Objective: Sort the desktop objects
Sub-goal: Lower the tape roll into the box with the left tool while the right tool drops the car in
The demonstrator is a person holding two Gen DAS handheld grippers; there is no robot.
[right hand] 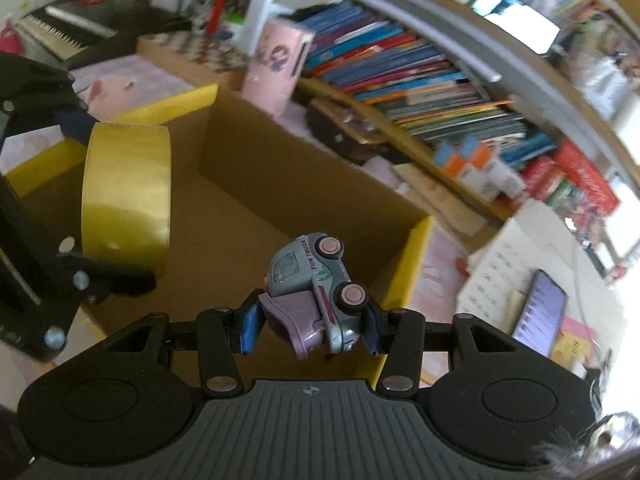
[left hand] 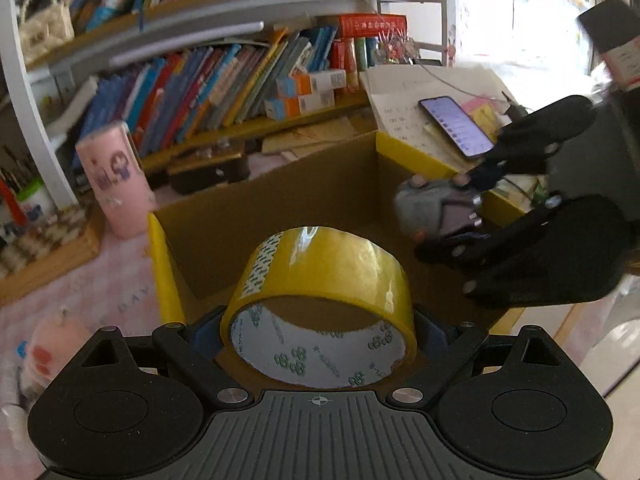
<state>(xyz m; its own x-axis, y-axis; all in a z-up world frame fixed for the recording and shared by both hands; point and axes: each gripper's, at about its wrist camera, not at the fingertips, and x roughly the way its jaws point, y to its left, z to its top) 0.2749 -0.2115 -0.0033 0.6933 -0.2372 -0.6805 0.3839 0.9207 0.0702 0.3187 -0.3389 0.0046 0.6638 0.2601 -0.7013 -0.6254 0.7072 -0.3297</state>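
My left gripper is shut on a roll of yellow tape and holds it over the open cardboard box with yellow flaps. My right gripper is shut on a grey-blue toy truck with pink wheels, tipped on its side, also over the box. In the left wrist view the right gripper and the truck hang over the box's right side. In the right wrist view the tape and the left gripper are at the left.
A pink cylindrical holder stands left of the box. A phone lies on papers to the right. Bookshelves fill the back. A pink mat covers the desk, with a small pink toy at the left.
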